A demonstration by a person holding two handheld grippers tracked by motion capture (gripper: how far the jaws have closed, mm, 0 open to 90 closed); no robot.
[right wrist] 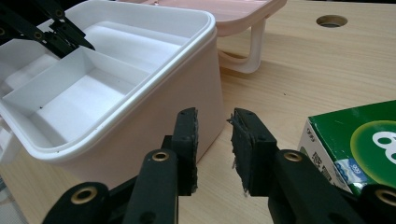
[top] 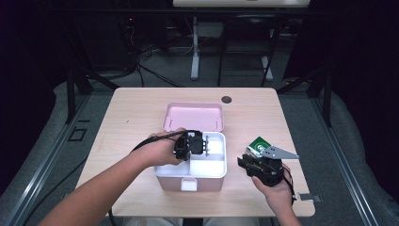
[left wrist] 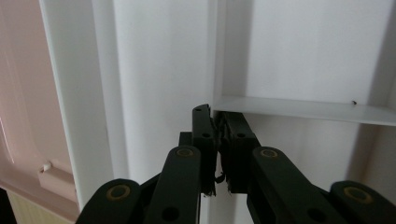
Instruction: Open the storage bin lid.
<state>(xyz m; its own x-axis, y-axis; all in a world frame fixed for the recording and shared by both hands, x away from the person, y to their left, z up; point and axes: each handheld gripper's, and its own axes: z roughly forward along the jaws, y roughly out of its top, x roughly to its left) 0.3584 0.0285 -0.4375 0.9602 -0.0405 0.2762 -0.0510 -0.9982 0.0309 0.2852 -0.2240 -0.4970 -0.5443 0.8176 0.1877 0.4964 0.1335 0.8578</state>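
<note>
Both forearms enter from the bottom of the high view. Left gripper (top: 200,144) reaches into a pink box (top: 190,178) whose lid (top: 193,117) stands open behind it; the box holds a white divided tray (top: 207,165). In the left gripper view its 2 jaws are closed on a thin white divider wall (left wrist: 299,109) of that tray, gripping the wall's end where it meets a crossing partition. Right gripper (right wrist: 214,149) sits low over the wooden table (top: 127,120), to the right of the box; its jaws stand apart with nothing between them, pads worn and frayed, aimed at the box's pink side wall. Just beside it on the table lies a green and white carton (right wrist: 359,140), partly cut off by the frame edge. Near the table's far edge there is 1 round cable hole (top: 227,99).
</note>
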